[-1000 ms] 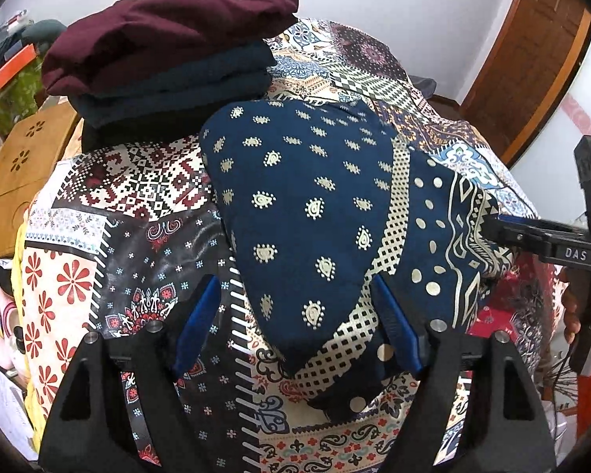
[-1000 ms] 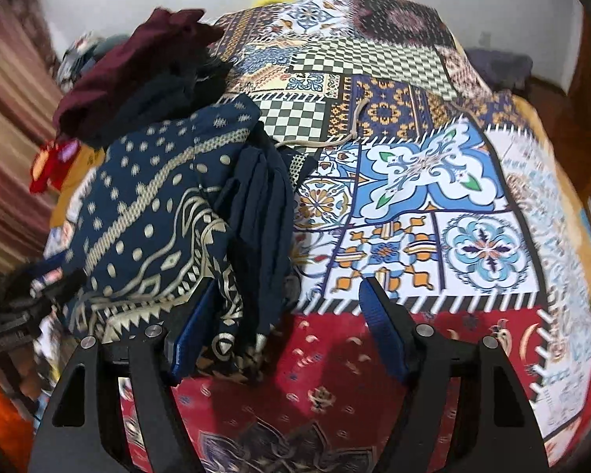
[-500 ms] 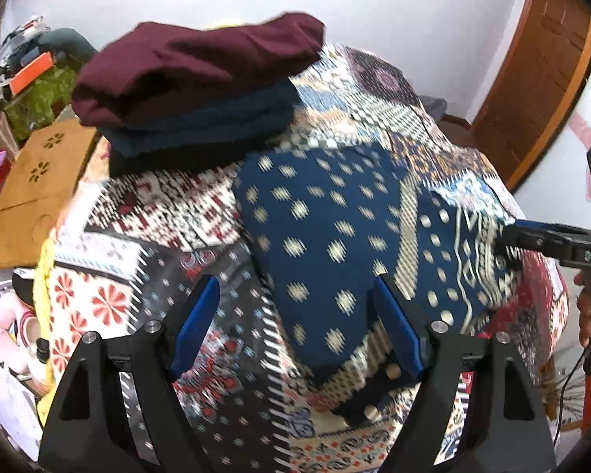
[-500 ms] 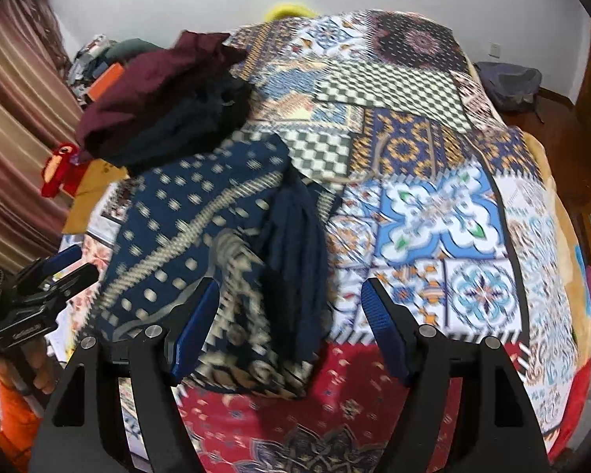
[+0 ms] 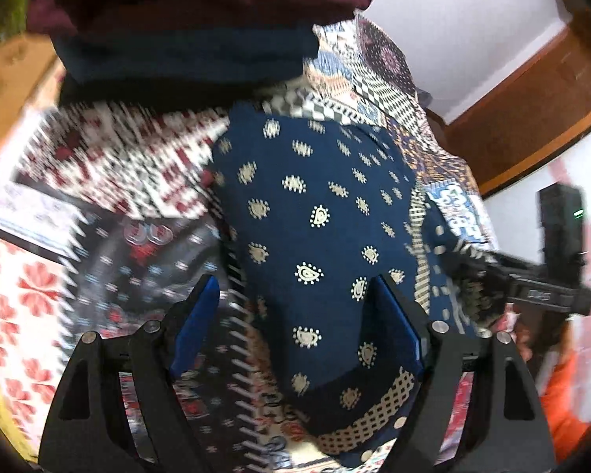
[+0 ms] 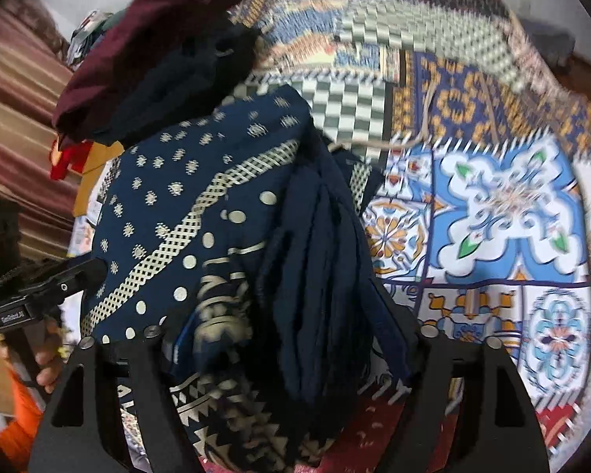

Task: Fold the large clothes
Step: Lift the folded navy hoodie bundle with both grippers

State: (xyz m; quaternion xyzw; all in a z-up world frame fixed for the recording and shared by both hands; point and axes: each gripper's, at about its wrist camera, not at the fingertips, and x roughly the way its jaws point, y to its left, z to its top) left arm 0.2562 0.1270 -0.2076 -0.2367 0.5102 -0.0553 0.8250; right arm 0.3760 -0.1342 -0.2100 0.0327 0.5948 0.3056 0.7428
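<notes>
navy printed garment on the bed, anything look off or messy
Yes. The navy printed garment is folded unevenly: a bunch of plain dark folds spills along its right edge in the right wrist view, and a loose cord trails onto the patchwork bedspread.

Left gripper (image 5: 295, 323) jaws wide apart over the navy garment (image 5: 315, 213), right gripper (image 6: 291, 339) jaws just opened wider, straddling that garment's bunched folds, both angled steeply downward

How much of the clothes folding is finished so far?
Done: a stack of folded clothes sits at the back of the bed. In hand: both claws, left and right, stand open over the navy patterned garment, the right one's jaws having just been opening. Left: finishing and stacking it.
</notes>
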